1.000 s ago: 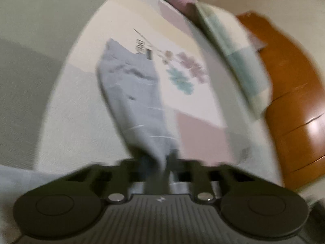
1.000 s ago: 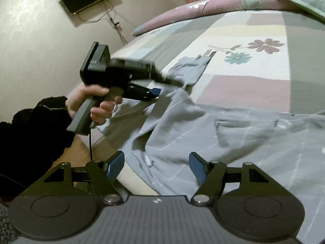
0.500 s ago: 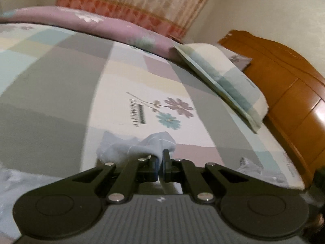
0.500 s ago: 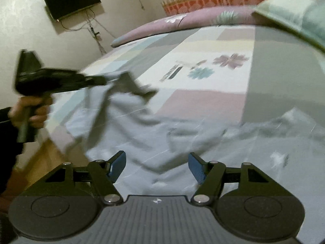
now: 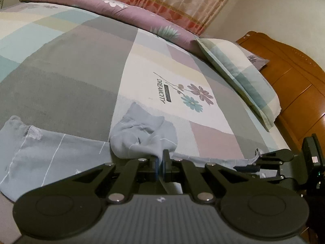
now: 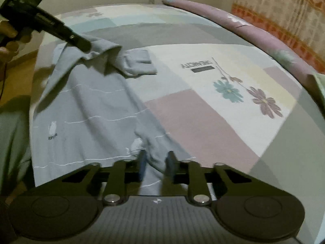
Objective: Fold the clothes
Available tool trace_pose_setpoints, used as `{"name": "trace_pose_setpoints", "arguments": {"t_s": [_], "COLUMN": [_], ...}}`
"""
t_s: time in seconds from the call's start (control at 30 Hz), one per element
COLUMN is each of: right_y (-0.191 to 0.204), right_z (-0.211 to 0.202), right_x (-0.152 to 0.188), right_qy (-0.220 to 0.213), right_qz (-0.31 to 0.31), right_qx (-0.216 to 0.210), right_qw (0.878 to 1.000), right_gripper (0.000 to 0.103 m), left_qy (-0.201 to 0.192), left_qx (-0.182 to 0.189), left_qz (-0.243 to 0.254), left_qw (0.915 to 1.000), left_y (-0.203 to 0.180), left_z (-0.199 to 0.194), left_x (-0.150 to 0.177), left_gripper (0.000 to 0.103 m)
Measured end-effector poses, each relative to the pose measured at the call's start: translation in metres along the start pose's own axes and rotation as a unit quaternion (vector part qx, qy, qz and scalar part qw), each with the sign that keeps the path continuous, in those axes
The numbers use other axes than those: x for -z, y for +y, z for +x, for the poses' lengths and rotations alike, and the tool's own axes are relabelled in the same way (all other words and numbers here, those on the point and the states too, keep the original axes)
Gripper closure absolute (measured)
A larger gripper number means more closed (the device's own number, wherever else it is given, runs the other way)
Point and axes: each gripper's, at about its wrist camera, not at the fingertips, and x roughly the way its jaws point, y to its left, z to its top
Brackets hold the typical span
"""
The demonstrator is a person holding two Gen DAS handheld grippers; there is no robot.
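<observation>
A light grey shirt [image 6: 91, 105] with thin white stripes lies spread across the patchwork bedsheet [image 6: 203, 118]. My left gripper [image 5: 161, 156] is shut on a bunched sleeve of the shirt [image 5: 142, 134] and holds it just above the bed. In the right wrist view the left gripper [image 6: 85, 44] pinches the raised sleeve at the far left, held by a hand [image 6: 8, 46]. My right gripper [image 6: 156, 160] is closing its jaws on a fold at the shirt's near edge, with cloth filling the gap. The right gripper [image 5: 258, 162] also shows in the left wrist view, gripping the shirt's edge.
A checked pillow [image 5: 239, 77] leans by the wooden headboard [image 5: 294, 81]. A rolled purple quilt [image 5: 121, 10] runs along the far side under a patterned curtain [image 5: 172, 0]. The bed's edge drops to the floor [image 6: 22, 71] at left.
The left gripper has carried the sleeve up and across over the shirt. The right gripper has rolled, come down to the shirt's near edge, and its wide jaws have narrowed onto a fold.
</observation>
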Motion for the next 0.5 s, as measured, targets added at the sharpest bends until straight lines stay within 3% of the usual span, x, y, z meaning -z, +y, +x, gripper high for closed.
{"name": "trace_pose_setpoints", "arguments": {"t_s": [0.17, 0.3, 0.4, 0.5], "right_y": [-0.005, -0.01, -0.011, -0.02], "right_z": [-0.003, 0.011, 0.017, -0.012], "right_x": [-0.011, -0.013, -0.009, -0.002], "right_qy": [-0.027, -0.02, -0.02, -0.043], "right_qz": [0.016, 0.035, 0.054, 0.103], "right_qx": [0.034, 0.04, 0.053, 0.074], "right_qw": [0.999, 0.998, 0.997, 0.991], "right_gripper": [0.098, 0.098, 0.089, 0.085], "left_qy": [-0.021, -0.009, 0.009, 0.014], "left_qx": [0.011, 0.008, -0.005, -0.006], "left_qz": [0.008, 0.005, -0.01, -0.021], "left_qw": [0.9997, 0.9999, 0.9999, 0.9997], "left_y": [-0.002, 0.004, 0.016, 0.023], "left_z": [-0.008, -0.002, 0.009, 0.011], "left_x": [-0.006, -0.004, 0.003, 0.007], "left_gripper": [0.101, 0.101, 0.101, 0.101]}}
